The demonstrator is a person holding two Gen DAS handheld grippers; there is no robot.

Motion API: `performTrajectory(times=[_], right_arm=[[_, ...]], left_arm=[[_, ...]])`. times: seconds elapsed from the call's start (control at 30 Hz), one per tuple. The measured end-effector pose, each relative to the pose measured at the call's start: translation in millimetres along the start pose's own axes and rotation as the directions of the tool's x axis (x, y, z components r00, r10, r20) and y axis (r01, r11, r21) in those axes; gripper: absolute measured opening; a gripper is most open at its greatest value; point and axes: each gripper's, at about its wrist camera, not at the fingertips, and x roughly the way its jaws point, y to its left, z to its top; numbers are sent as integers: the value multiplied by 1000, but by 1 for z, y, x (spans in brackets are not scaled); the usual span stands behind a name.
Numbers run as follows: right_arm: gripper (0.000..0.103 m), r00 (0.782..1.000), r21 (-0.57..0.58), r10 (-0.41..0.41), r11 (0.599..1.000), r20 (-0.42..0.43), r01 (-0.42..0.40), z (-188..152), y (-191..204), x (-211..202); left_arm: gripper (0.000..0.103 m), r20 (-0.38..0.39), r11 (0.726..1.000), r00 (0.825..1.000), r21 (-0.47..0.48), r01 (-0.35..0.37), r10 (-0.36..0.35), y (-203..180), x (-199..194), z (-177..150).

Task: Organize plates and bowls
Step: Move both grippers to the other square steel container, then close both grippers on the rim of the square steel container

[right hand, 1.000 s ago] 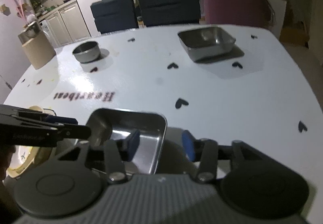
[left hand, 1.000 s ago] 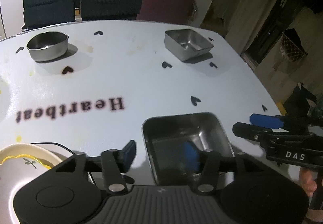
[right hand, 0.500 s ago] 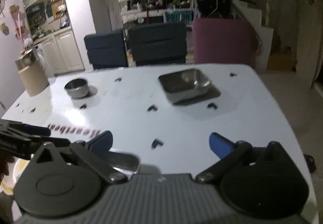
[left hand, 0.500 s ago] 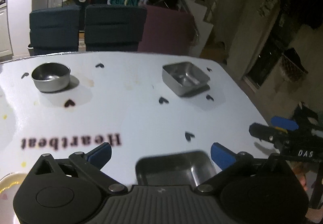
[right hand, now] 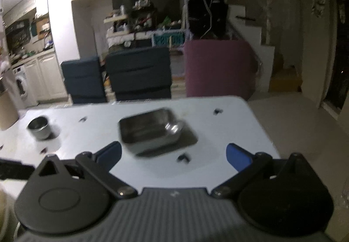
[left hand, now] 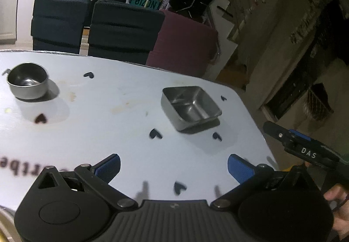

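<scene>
Both grippers have drawn back off the near steel tray, now gone from view; left gripper (left hand: pixel 173 166) and right gripper (right hand: pixel 173 155) have just opened wide and grasp nothing, with a square steel tray (left hand: pixel 190 107) at frame centre.

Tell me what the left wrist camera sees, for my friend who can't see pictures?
The open, empty left gripper with blue pads hangs over a white table with black hearts. Ahead sit a square steel tray and a round steel bowl; the right gripper pokes in at the right edge.
</scene>
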Motion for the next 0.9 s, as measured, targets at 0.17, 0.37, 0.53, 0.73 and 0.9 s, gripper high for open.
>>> performTrajectory(times=[0.17,0.37,0.53,0.73,0.9], right_arm=[[103,1000,-17,6,1000,12,-5,18,-17,34],[87,997,77,69,995,-23,-67,32,-28,87],[68,992,51,111,993,-57,-108,35,-25,110],[46,982,72,166,985,-86,-160,43,-23,138],[46,983,58,161,986,-91,-156,44,-17,156]], left_arm=[[102,21,996,1000,-88,17,-15,-4,27,11],[92,9,991,1000,-129,25,-24,-4,64,29],[73,-34,974,996,-212,79,-88,8,97,42],[59,-62,971,995,-230,62,-79,16,130,51],[56,-58,975,996,-213,55,-69,19,145,57]])
